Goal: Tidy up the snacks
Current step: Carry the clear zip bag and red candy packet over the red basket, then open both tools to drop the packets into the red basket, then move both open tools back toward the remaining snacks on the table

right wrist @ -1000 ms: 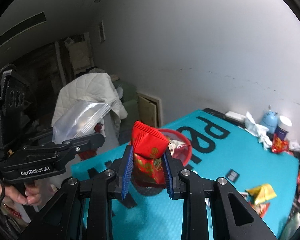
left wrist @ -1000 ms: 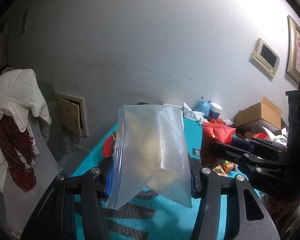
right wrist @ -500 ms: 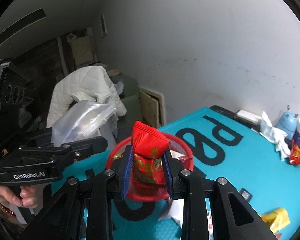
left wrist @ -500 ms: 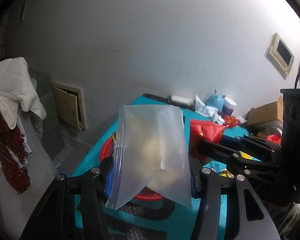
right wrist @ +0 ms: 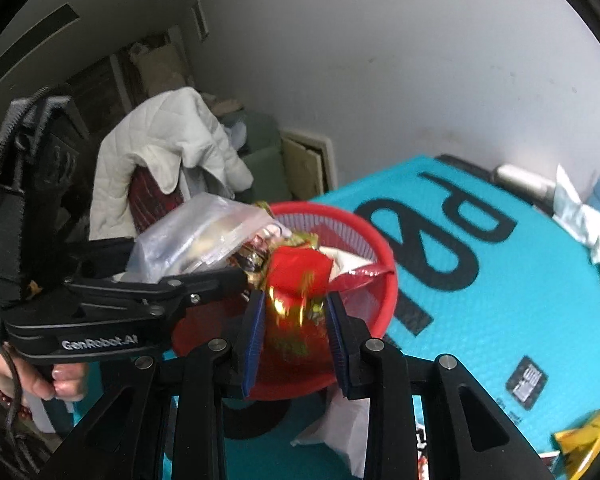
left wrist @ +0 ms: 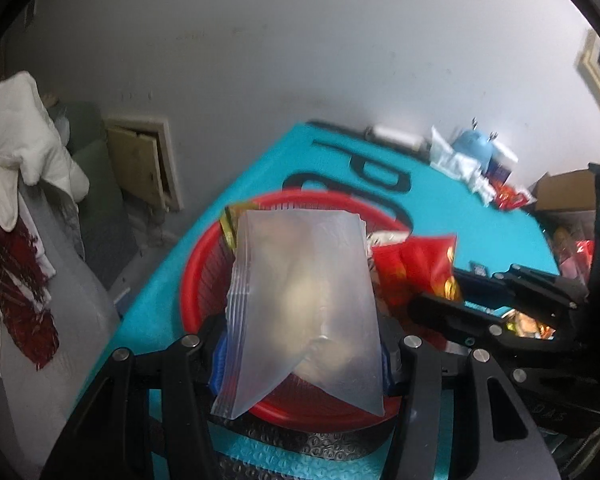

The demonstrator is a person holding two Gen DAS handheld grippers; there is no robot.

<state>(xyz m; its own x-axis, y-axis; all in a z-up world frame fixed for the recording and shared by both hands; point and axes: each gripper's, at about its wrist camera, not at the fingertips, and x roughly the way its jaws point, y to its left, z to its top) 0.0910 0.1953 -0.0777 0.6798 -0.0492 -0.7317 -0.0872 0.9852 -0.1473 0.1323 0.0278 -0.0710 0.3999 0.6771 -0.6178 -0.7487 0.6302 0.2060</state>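
Observation:
My left gripper is shut on a clear zip bag and holds it upright over the red mesh basket. My right gripper is shut on a red foil snack packet above the same basket, which holds several snacks. The packet also shows in the left wrist view, just right of the bag. The left gripper and bag sit just left of the packet in the right wrist view.
The basket stands at the near left corner of a teal mat. A yellow snack packet and a small black card lie on the mat. Tissues and a blue object sit at the far edge. A chair with a white jacket stands left.
Both grippers have moved forward and down over the red basket, each still holding its item. The red packet is now blurred and close beside the bag.

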